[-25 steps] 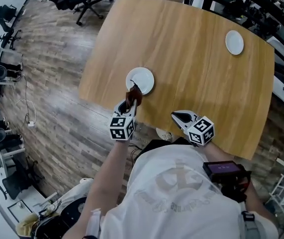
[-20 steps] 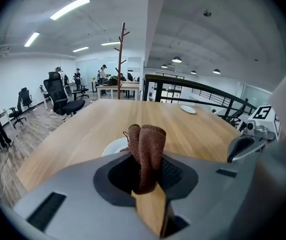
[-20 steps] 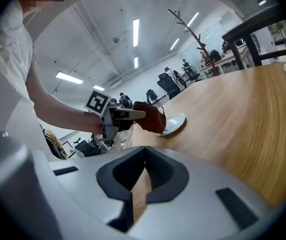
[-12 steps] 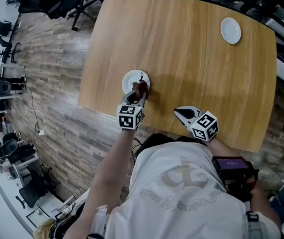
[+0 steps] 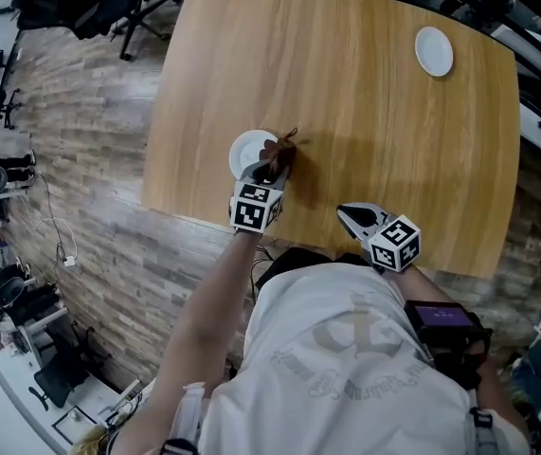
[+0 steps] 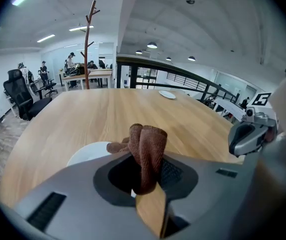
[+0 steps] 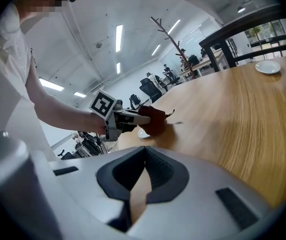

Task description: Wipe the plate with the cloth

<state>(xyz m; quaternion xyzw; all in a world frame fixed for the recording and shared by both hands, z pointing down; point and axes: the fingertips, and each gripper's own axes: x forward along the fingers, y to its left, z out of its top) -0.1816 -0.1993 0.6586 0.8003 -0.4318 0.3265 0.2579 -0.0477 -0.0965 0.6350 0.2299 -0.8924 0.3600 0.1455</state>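
Observation:
A small white plate [image 5: 246, 152] lies near the table's front left edge. My left gripper [image 5: 271, 171] is shut on a folded brown cloth [image 5: 279, 153]. The cloth hangs at the plate's right rim, mostly over the bare wood beside it. In the left gripper view the cloth [image 6: 146, 149] stands up between the jaws, with the plate [image 6: 88, 153] just left of it. My right gripper [image 5: 350, 216] rests low over the table's front edge, well right of the plate, jaws together and holding nothing. From the right gripper view I see the left gripper [image 7: 130, 117], the cloth [image 7: 154, 119] and a sliver of plate [image 7: 143, 133].
A second white plate [image 5: 433, 51] sits at the table's far right corner. The wooden table [image 5: 365, 112] ends close to the person's body. Office chairs [image 5: 99, 3] and gear stand on the floor at left; a black railing [image 5: 535, 27] runs along the right.
My left gripper has carried the cloth rightward across the plate, from its near middle to its right rim and onto the wood. The right gripper has barely moved.

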